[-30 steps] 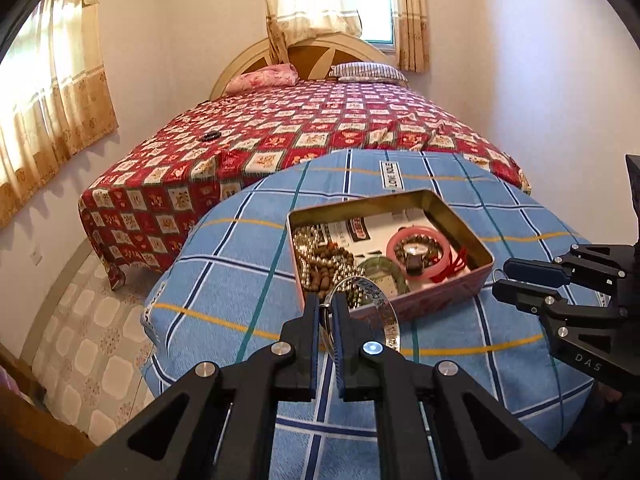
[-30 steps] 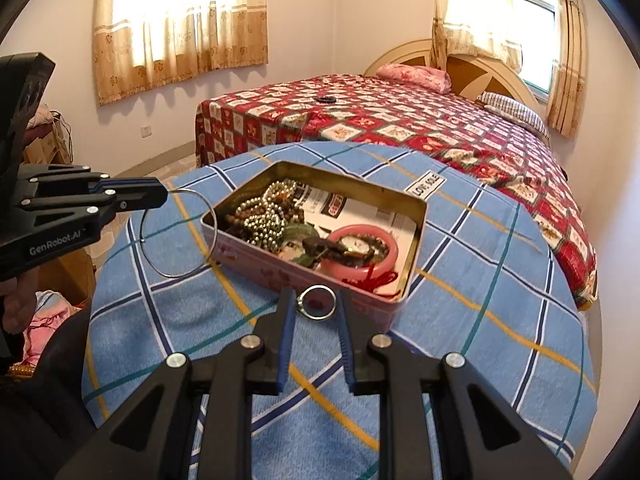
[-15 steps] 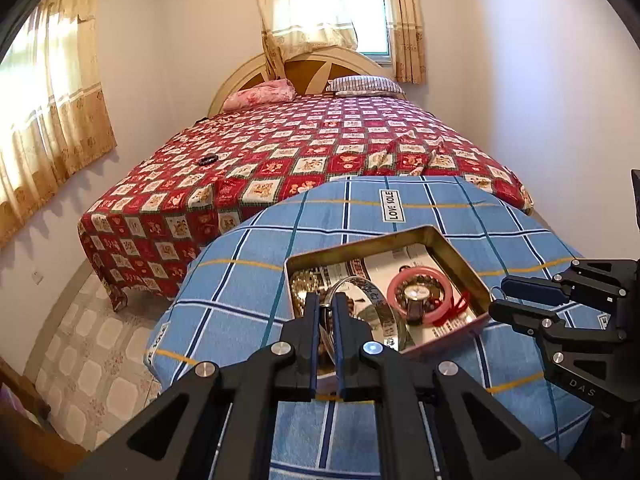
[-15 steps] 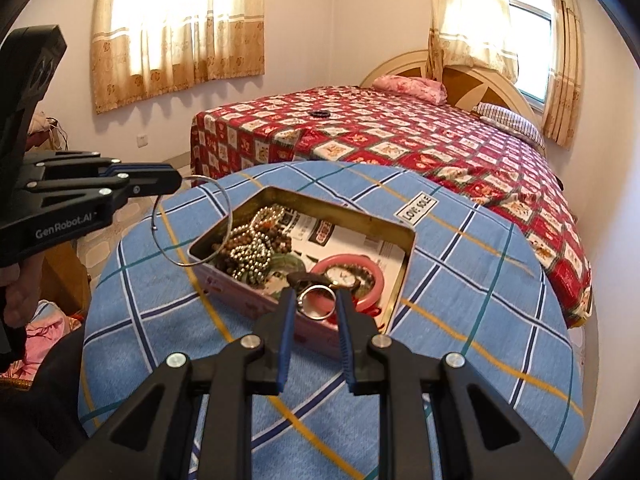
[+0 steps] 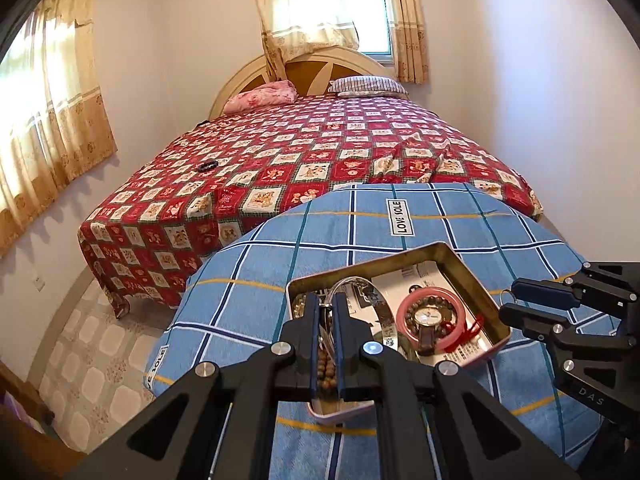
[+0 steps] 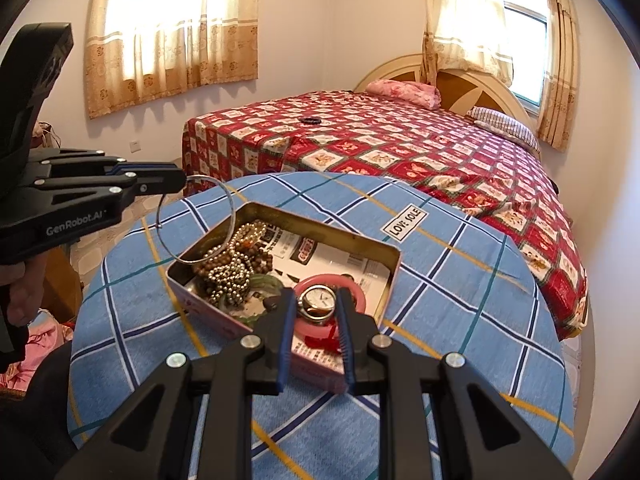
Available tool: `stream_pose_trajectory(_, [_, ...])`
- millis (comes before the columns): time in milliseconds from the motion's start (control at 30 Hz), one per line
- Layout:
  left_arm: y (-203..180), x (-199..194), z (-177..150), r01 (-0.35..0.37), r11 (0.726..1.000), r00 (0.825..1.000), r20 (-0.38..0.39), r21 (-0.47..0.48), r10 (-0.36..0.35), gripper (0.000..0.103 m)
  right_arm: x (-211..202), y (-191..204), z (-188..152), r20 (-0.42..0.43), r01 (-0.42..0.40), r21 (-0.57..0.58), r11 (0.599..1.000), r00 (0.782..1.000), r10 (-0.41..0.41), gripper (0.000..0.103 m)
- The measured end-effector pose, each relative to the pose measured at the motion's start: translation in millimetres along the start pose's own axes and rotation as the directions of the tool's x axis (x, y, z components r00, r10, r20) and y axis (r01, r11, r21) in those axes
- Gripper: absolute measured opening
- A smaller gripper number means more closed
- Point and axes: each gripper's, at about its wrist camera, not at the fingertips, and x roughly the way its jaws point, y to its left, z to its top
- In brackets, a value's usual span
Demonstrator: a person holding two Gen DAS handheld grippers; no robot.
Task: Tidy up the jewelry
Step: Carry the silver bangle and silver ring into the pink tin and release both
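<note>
An open pink tin (image 5: 466,258) (image 6: 320,224) sits on the blue checked table. It holds bead necklaces (image 6: 236,264), a pink bangle (image 5: 432,294) (image 6: 356,292) and a watch (image 5: 426,318). My left gripper (image 5: 327,306) (image 6: 180,182) is shut on a thin silver bangle (image 5: 382,312) (image 6: 192,220) and holds it above the tin's left end. My right gripper (image 6: 317,304) (image 5: 510,300) is shut on a small silver ring (image 6: 317,312) above the tin's near right part, over the pink bangle.
The round table with the blue checked cloth (image 5: 352,232) (image 6: 460,292) has a LOVE SOLE label (image 5: 401,218). A bed with a red patterned cover (image 5: 312,152) stands just behind it. A dark bracelet (image 6: 310,121) lies on the bed. Walls and curtains surround.
Both grippers have moved forward over the tin, each still holding its piece. The silver bangle now hangs over the tin's left end and the ring over the pink bangle.
</note>
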Motion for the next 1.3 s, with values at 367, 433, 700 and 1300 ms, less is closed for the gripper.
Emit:
stream_pose_trajectory(367, [-1.6, 23.4, 6.6, -0.003, 1.000, 1.000, -0.020, -0.003, 0.003, 0.006, 12.9, -6.9, 8.5, -0.008, -0.004, 0.014, 1.000, 1.000, 0.004, 0.023])
stream_pose_trajectory(433, [-2.4, 27.7, 7.7, -0.003, 1.000, 1.000, -0.025, -0.001, 0.003, 0.006, 14.8, -6.3, 9.0, -0.012, -0.003, 0.013, 1.000, 1.000, 0.004, 0.023])
stream_pose_trajectory(700, [-3.2, 42.3, 7.3, -0.006, 1.000, 0.999, -0.049, 0.004, 0.006, 0.006, 26.2, -9.4, 10.4, -0.032, 0.001, 0.017, 1.000, 0.999, 0.000, 0.023])
stream_pose_trajectory(1300, [-2.6, 64.9, -3.4, -0.017, 1.000, 0.995, -0.099, 0.012, 0.018, 0.006, 45.8, -8.3, 3.5, -0.074, 0.009, 0.029, 1.000, 0.997, -0.006, 0.023])
